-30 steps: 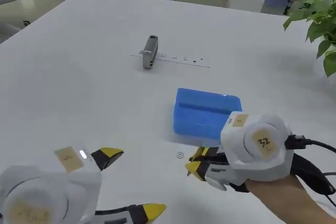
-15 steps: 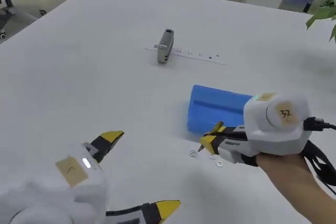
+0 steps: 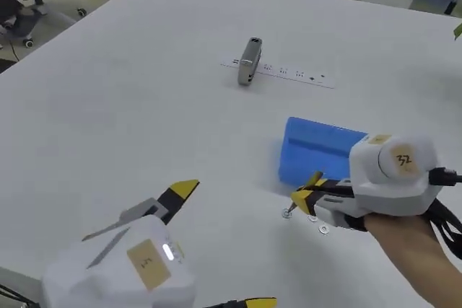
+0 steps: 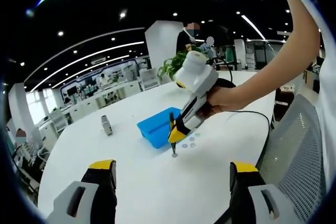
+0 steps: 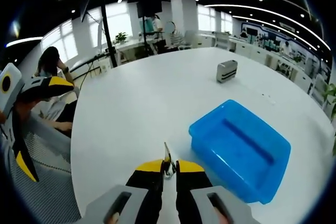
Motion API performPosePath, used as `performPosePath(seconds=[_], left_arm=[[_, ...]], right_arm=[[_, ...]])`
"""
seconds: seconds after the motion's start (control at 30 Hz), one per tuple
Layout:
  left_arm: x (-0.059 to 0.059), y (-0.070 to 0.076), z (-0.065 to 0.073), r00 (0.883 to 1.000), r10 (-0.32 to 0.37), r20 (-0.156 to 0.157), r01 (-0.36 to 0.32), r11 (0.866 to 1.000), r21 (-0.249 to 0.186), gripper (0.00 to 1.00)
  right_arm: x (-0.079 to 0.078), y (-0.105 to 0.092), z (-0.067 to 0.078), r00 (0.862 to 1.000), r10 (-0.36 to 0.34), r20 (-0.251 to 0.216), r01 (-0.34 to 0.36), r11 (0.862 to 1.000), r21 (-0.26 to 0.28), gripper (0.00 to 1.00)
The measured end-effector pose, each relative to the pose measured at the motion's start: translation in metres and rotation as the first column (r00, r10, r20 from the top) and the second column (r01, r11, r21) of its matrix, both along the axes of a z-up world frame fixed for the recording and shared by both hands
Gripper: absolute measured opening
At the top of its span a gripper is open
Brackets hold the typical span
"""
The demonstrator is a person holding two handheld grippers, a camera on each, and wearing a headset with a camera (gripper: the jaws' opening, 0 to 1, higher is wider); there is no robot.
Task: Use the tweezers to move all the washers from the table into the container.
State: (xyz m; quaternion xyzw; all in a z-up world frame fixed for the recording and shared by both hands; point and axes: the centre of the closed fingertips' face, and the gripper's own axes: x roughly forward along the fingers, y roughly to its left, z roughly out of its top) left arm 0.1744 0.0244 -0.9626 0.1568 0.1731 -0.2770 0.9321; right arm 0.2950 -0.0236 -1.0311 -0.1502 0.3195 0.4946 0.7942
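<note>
While the blue container (image 5: 247,145) looks empty inside, at least three small, flat silvery washers (image 3: 324,229) lie on the desk (image 3: 144,106) just beside it, on its side toward the near edge, so nearly everything seems left to do. The right claw (image 3: 307,190) is clamped on the tweezers (image 3: 291,208), tips down at one washer. The left claw (image 3: 222,245) hangs wide apart and empty by the near edge.

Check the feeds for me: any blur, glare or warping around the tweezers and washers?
Head view: evenly lit, no glare; washers read as small clear rings, soft shadow under the right hand-held gripper. Left gripper view: strong fisheye bend, ceiling lights stretched into arcs, washers mere specks beside the tweezers. Right gripper view: table edge curves, container crisp.
</note>
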Motion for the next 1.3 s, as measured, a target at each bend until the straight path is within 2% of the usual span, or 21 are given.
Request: performPosePath(seconds=[0.1,0.23,0.43,0.6,0.7,0.87,0.9,0.97,1.0,1.07,1.17,1.2,1.23,1.3], left_arm=[[0.0,0.0,0.0,1.0,0.002,0.001,-0.002,1.0,0.008,0.92],[0.002,0.002,-0.008,0.999,0.013,-0.029,-0.013,1.0,0.024,0.97],[0.002,0.004,-0.007,1.0,0.021,-0.02,-0.02,0.999,0.035,0.97],[0.005,0.011,-0.003,0.999,0.052,-0.015,-0.052,0.998,0.021,0.97],[0.007,0.014,0.001,0.997,0.071,-0.019,-0.072,0.997,-0.019,0.97],[0.008,0.021,0.006,0.995,0.099,-0.025,-0.101,0.993,-0.055,0.97],[0.008,0.023,0.007,0.995,0.101,-0.023,-0.102,0.993,-0.052,0.96],[0.008,0.029,0.006,0.993,0.116,-0.012,-0.116,0.993,-0.015,0.96],[0.007,0.031,0.006,0.992,0.122,-0.013,-0.122,0.992,-0.02,0.96],[0.007,0.035,0.004,0.99,0.138,-0.029,-0.139,0.989,-0.04,0.96],[0.009,0.036,0.001,0.988,0.149,-0.026,-0.15,0.988,-0.046,0.95],[0.009,0.036,-0.002,0.988,0.151,-0.041,-0.153,0.987,-0.056,0.96],[0.009,0.036,-0.006,0.986,0.153,-0.064,-0.157,0.986,-0.052,0.97],[0.008,0.039,-0.008,0.985,0.16,-0.065,-0.163,0.986,-0.039,0.98]], right_arm=[[0.002,0.0,-0.001,1.0,0.002,0.009,-0.002,1.0,-0.008,0.04],[0.001,0.001,-0.001,1.0,0.0,-0.009,0.0,1.0,-0.001,0.04],[-0.001,0.002,-0.001,1.0,0.0,-0.023,0.0,1.0,0.003,0.04],[-0.004,0.004,-0.003,1.0,0.014,-0.028,-0.014,1.0,-0.006,0.04],[-0.004,0.005,-0.003,1.0,0.022,-0.015,-0.022,1.0,-0.014,0.04],[-0.006,0.005,-0.003,0.999,0.04,-0.004,-0.04,0.999,-0.028,0.04],[-0.006,0.005,-0.003,0.999,0.04,-0.001,-0.04,0.999,-0.03,0.04],[-0.006,0.005,-0.003,0.999,0.034,0.003,-0.034,0.999,-0.027,0.03],[-0.005,0.004,-0.003,1.0,0.024,0.0,-0.024,0.999,-0.025,0.03],[-0.005,0.004,-0.004,1.0,0.015,-0.003,-0.015,1.0,-0.025,0.03],[-0.002,0.004,-0.003,0.999,-0.011,-0.032,0.01,1.0,-0.025,0.03],[-0.002,0.004,-0.003,0.999,-0.012,-0.034,0.011,1.0,-0.025,0.02],[-0.001,0.004,-0.003,0.999,-0.014,-0.037,0.013,1.0,-0.025,0.02],[0.0,0.003,-0.003,0.999,-0.021,-0.033,0.019,0.999,-0.038,0.02]])
